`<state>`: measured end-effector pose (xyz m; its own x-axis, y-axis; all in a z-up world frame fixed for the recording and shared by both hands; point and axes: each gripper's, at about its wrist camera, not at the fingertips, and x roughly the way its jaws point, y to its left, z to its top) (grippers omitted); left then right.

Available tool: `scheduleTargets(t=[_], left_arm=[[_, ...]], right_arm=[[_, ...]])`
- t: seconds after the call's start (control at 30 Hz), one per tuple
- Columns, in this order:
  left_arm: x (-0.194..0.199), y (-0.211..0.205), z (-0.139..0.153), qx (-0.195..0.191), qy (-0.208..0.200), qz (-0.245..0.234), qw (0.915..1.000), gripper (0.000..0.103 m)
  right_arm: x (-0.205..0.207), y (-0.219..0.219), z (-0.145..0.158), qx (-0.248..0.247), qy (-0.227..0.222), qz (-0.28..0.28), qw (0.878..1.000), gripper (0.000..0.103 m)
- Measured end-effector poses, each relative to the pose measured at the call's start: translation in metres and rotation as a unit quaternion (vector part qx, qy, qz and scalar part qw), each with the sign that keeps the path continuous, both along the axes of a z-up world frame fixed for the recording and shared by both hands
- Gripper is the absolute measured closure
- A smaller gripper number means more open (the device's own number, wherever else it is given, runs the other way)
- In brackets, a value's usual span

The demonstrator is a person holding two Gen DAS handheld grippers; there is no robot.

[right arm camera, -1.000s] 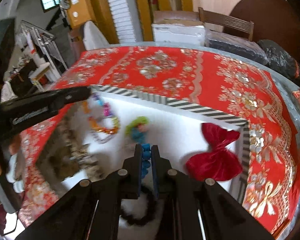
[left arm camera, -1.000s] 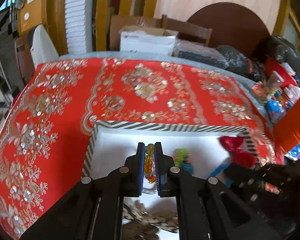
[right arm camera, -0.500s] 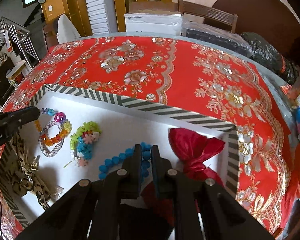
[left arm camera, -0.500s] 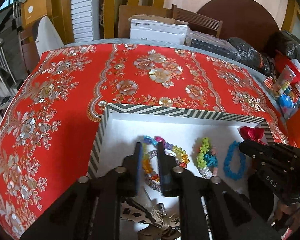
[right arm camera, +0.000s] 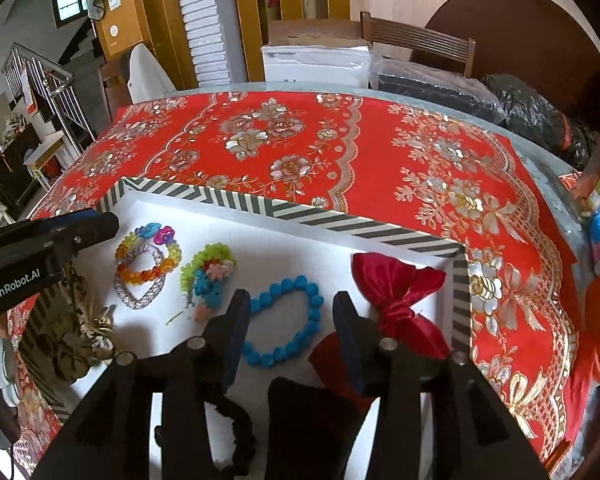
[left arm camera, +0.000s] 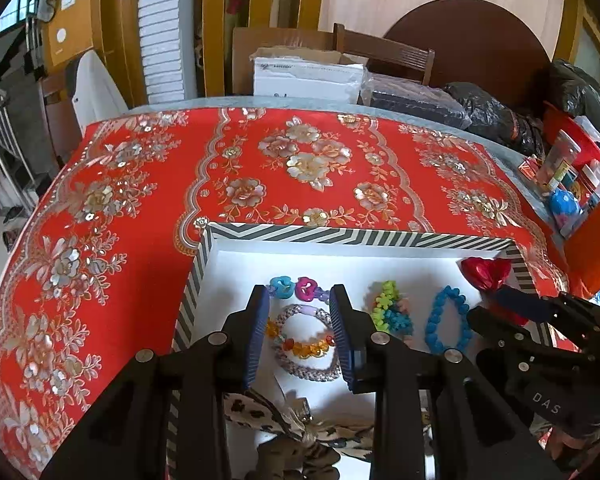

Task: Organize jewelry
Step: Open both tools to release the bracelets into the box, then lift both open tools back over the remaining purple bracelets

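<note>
Red cloth with gold and silver flowers [left arm camera: 148,216] covers the round worktop [right arm camera: 548,160], and on it sits the landmark for everything else, a white tray with a black-and-white striped rim [left arm camera: 340,236]. Inside the tray at its right end lies a red satin bow [right arm camera: 396,292], touching the striped wall there; at the near left corner a leopard-print bow [left arm camera: 300,440] lies partly under the left tool. Between them, across the tray's white floor, three pieces rest in a row: a blue bead bracelet [right arm camera: 288,316] just beside the red bow, a green, blue and pink flower-bead bracelet [right arm camera: 208,272] in the middle, and toward the left wall a multicoloured bead bracelet [left arm camera: 300,344] overlapping a clear crystal one. A black fuzzy band [right arm camera: 240,432] lies at the tray's near edge under the right tool. The left tool [left arm camera: 300,332] hangs over the tray with its fingers spread apart on either side of the multicoloured bracelet, gripping nothing. The right tool [right arm camera: 288,336] is likewise spread wide, straddling the blue bracelet without pinching it.
</note>
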<state>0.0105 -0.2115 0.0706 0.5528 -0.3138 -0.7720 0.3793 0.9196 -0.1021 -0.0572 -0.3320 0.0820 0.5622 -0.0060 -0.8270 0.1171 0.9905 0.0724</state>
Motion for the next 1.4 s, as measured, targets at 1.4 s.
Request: scheduleTargets(t=[1.4], left_arm=[[-0.136,0.006,0.046,0.013,-0.072,-0.035,0.9967,0.068]], right_arm=[[-0.142,0.033,0.063,0.018,-0.057,-0.007,0.998,0.048]])
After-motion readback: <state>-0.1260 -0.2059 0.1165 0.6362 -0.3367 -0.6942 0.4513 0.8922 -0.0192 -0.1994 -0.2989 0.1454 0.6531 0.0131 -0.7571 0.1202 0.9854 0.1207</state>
